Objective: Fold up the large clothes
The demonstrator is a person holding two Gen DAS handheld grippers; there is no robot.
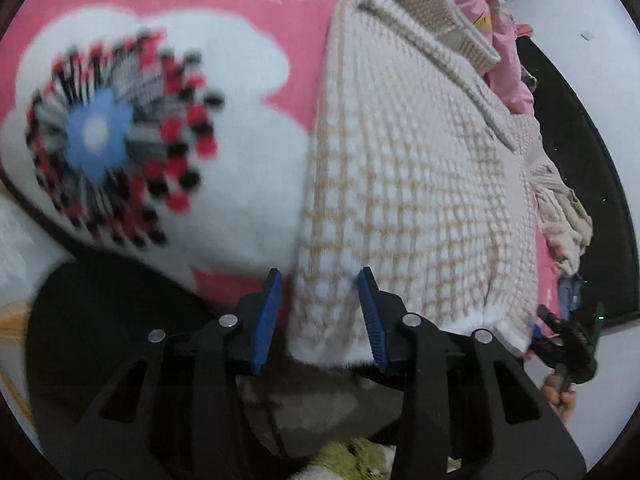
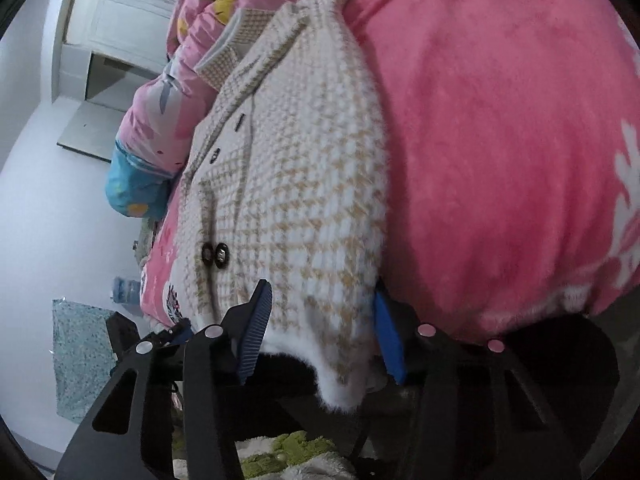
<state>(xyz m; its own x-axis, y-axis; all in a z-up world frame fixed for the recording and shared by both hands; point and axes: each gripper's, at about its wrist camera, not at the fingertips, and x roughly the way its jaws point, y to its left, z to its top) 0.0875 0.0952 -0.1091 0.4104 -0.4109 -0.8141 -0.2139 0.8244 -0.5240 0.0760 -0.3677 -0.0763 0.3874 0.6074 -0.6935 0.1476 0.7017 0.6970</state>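
Note:
A cream and tan houndstooth knit coat point(image 1: 400, 180) lies spread on a pink blanket with a white flower print point(image 1: 240, 12). My left gripper point(image 1: 319, 280) stands open over the coat's near hem; the hem corner lies between the blue pads, and the left pad is clear of the fabric. In the right wrist view the same coat point(image 2: 300, 200), with two dark buttons point(image 2: 214, 254), hangs over the bed edge. My right gripper point(image 2: 322, 286) straddles its other hem corner, pads beside flat, unpinched fabric. The right gripper point(image 1: 568, 332) also shows at the far right, held by a hand point(image 1: 560, 396).
A bunched pink quilt point(image 2: 168, 120) lies past the coat's collar. Crumpled beige cloth point(image 1: 560, 216) sits at the coat's right side. A green and white fluffy rug point(image 2: 292, 452) lies on the floor below the bed edge. White doors point(image 2: 120, 20) stand behind.

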